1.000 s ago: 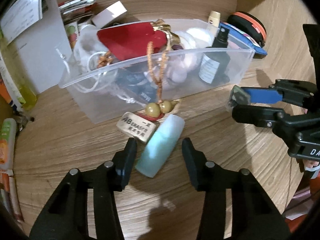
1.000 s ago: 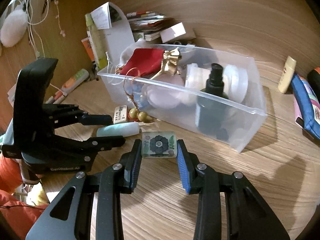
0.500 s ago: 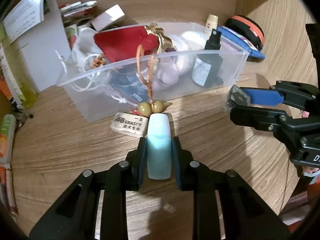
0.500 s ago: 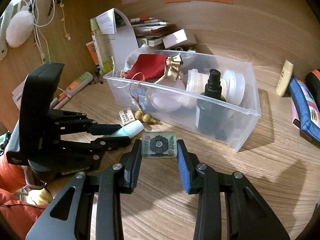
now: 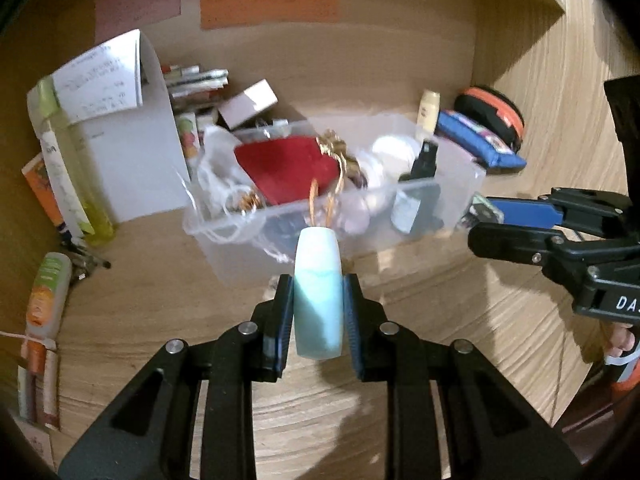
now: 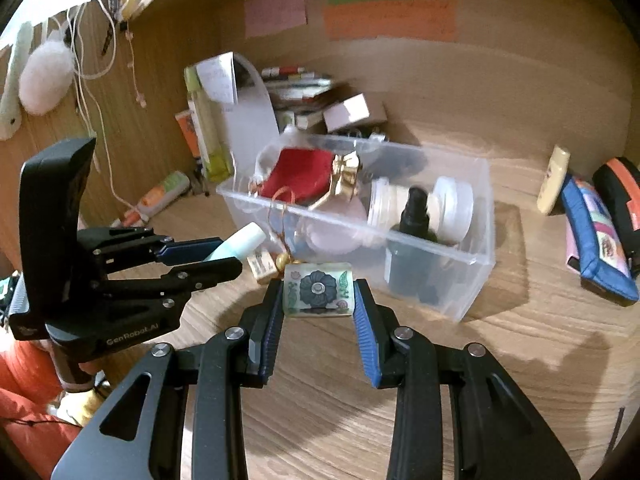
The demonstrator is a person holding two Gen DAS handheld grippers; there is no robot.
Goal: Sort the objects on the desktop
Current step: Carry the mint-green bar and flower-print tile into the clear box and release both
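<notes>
My left gripper [image 5: 318,300] is shut on a pale blue tube [image 5: 318,292] and holds it above the desk, in front of the clear plastic bin [image 5: 460,196]. The tube also shows in the right wrist view [image 6: 240,244]. My right gripper [image 6: 318,300] is shut on a small square case with a flower pattern [image 6: 318,289], held above the desk in front of the bin [image 6: 476,272]. The bin holds a red pouch [image 6: 300,178], a dark spray bottle [image 6: 412,232], white jars and a bead string.
An eraser [image 6: 262,266] and two gold beads lie on the desk before the bin. A blue pencil case [image 6: 596,240], a black-orange case and a cream tube [image 6: 554,180] are right. Bottles, papers and boxes crowd the back left. Pens lie at left [image 5: 44,300].
My left gripper closed on the pale blue tube and lifted it off the desk. My right gripper also rose, still holding the flower case.
</notes>
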